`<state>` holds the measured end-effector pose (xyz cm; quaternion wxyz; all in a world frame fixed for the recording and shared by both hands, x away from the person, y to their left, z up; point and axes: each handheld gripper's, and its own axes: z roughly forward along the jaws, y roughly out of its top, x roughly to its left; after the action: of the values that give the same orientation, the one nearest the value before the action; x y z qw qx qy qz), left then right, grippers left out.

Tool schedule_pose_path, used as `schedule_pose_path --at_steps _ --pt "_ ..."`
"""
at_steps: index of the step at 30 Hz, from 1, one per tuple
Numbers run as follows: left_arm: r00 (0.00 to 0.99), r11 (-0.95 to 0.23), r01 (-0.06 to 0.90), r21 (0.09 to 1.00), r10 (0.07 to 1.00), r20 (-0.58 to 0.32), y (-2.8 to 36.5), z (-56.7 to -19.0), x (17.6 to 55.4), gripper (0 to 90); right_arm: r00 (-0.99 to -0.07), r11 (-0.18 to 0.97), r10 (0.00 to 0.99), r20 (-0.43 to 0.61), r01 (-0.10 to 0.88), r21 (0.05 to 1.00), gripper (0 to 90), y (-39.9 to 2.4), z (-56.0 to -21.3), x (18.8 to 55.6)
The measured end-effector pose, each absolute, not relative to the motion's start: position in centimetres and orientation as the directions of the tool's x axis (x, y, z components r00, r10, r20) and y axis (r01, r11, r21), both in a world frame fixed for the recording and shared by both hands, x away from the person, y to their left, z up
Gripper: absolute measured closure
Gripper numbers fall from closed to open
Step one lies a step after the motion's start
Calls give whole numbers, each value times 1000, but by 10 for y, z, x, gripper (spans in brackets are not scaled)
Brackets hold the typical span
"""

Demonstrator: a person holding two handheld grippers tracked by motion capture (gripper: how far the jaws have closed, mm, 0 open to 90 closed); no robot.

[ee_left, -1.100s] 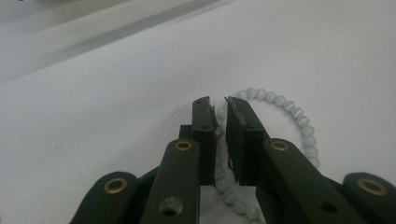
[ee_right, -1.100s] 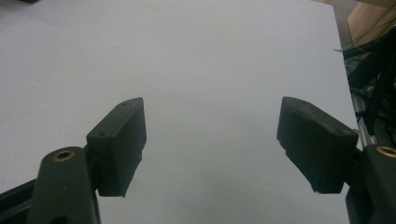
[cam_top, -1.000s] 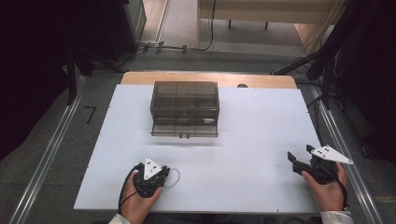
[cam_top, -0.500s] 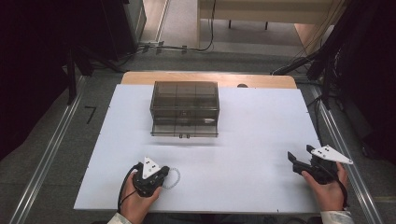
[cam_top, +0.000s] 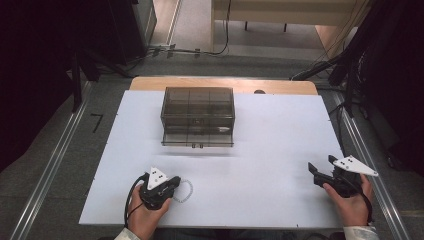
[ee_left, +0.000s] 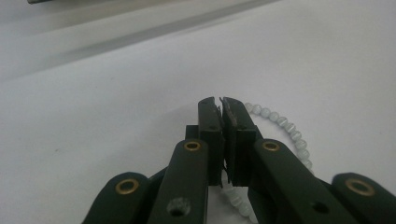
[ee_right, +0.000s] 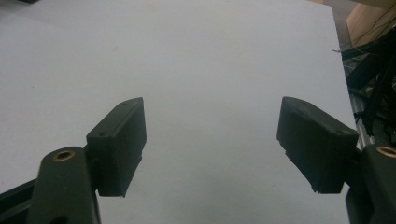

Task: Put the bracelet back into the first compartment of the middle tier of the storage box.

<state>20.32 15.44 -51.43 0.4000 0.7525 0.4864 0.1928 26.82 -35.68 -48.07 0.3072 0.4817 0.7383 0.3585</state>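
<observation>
A loop of pale beads, a bracelet (cam_top: 190,190), lies flat on the white tabletop (cam_top: 280,130) near its front left. My left gripper (cam_top: 176,186) rests low over it and is shut. In the left gripper view the two jaws (ee_left: 220,100) press together with no bead seen between them, and the bracelet (ee_left: 289,128) curves out from the tip, round the right side and under the jaws. My right gripper (cam_top: 320,162) sits at the front right, open, with bare table between its jaws (ee_right: 210,116).
A smoky transparent box with compartments (cam_top: 198,115) stands at the back middle of the table, its low front edge facing me. A wooden strip (cam_top: 220,84) borders the far edge. Metal rails and dark cables run beside the table on both sides.
</observation>
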Motion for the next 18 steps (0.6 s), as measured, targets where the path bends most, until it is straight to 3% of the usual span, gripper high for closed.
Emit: schedule_pose_path --at_steps 18 --pt "445 -131 492 860 888 -119 163 -502 201 881 -349 281 931 -109 490 825 226 -356 -481 269"
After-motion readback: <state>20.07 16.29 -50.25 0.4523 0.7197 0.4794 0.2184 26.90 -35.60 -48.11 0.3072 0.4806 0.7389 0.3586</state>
